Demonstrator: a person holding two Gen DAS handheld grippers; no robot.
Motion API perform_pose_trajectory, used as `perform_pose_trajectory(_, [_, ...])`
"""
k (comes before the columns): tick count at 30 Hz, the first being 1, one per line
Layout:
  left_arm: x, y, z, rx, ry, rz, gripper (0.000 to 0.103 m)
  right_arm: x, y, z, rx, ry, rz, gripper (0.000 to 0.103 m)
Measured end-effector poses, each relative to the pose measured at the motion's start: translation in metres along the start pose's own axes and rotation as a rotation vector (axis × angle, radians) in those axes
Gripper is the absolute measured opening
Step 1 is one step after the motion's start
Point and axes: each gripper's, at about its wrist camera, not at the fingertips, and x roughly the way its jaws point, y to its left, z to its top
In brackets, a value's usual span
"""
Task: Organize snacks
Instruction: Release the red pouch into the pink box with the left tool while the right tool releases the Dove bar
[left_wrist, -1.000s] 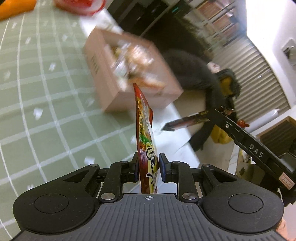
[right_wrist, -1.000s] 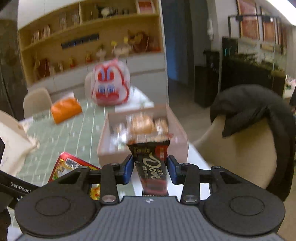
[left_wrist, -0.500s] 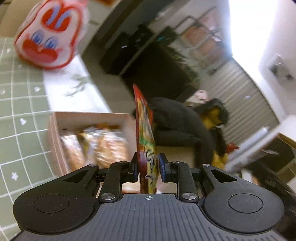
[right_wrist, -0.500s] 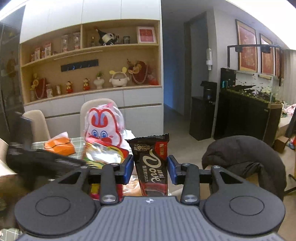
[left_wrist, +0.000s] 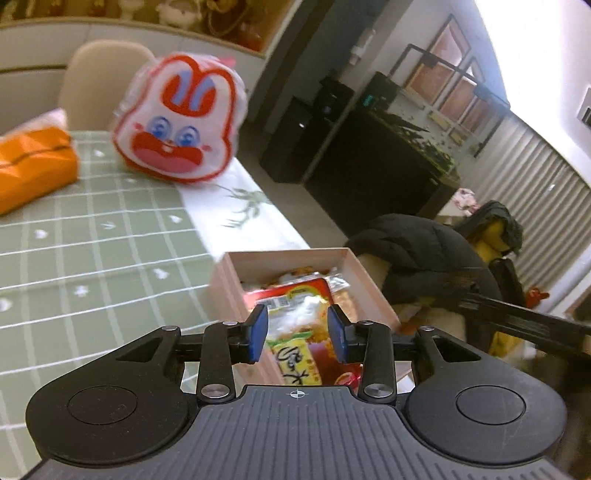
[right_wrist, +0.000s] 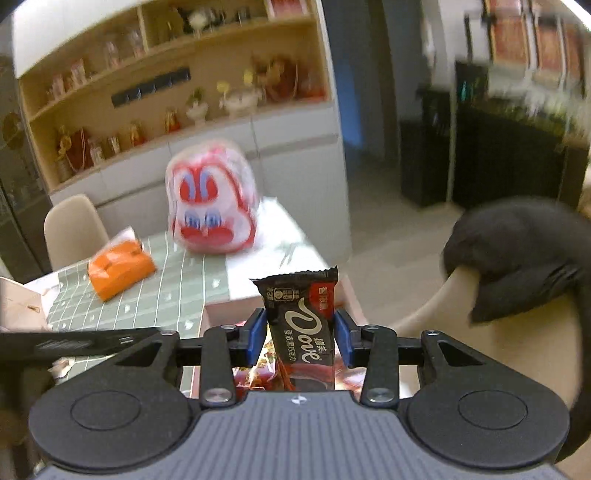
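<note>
Left gripper (left_wrist: 297, 332): matt black plastic body with a ribbed deck, bright metal pivot screws, blue pads with a dull finish. Right gripper (right_wrist: 299, 334): same build. Chocolate bar (right_wrist: 301, 325): glossy dark film wrapper with a crimped, serrated top edge. Snack packet (left_wrist: 295, 325): shiny printed foil-like film, creased. Box (left_wrist: 229, 291): matt pale-pink cardboard. Tabletop (left_wrist: 92, 240): covered by a matt green cloth with a white grid. Rabbit bag (left_wrist: 181, 122): glossy clear plastic. Orange pack (left_wrist: 33, 162): smooth, soft sheen. Jacket (right_wrist: 517, 254): matt black cloth.
</note>
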Motion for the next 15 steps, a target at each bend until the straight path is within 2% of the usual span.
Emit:
perform_pose_trajectory(3, [-0.024, -0.004, -0.008, 0.020, -0.014, -0.005, 0.034, 0.047, 0.000, -0.004, 0.017, 0.068, -0.015, 0.039])
perform_pose_trajectory(4, [-0.032, -0.006, -0.012, 0.028, -0.018, -0.002, 0.033, 0.056, 0.000, -0.005, 0.015, 0.054, -0.020, 0.039])
perform_pose_trajectory(5, [-0.037, -0.009, -0.015, 0.040, -0.018, 0.007, 0.030, 0.062, 0.002, -0.004, 0.007, 0.046, -0.022, 0.039])
perform_pose_trajectory(6, [-0.041, -0.013, -0.018, 0.050, -0.017, 0.022, 0.023, 0.067, 0.003, -0.003, 0.005, 0.056, -0.026, 0.039])
perform_pose_trajectory(7, [-0.046, -0.016, -0.021, 0.056, -0.013, 0.036, 0.022, 0.069, 0.003, -0.002, 0.013, 0.062, -0.020, 0.039])
perform_pose_trajectory(9, [-0.050, -0.023, -0.026, 0.062, -0.001, 0.034, 0.022, 0.063, 0.006, -0.001, 0.017, 0.050, 0.011, 0.041])
perform_pose_trajectory(11, [-0.053, -0.032, -0.032, 0.071, 0.014, 0.022, 0.019, 0.050, 0.012, -0.003, -0.001, 0.029, -0.003, 0.044])
perform_pose_trajectory(13, [-0.053, -0.043, -0.040, 0.091, 0.030, 0.002, 0.018, 0.028, 0.017, -0.009, -0.026, 0.004, -0.020, 0.055])
perform_pose_trajectory(15, [-0.052, -0.052, -0.049, 0.107, 0.051, -0.016, 0.017, 0.008, 0.022, -0.020, -0.042, 0.002, -0.034, 0.058])
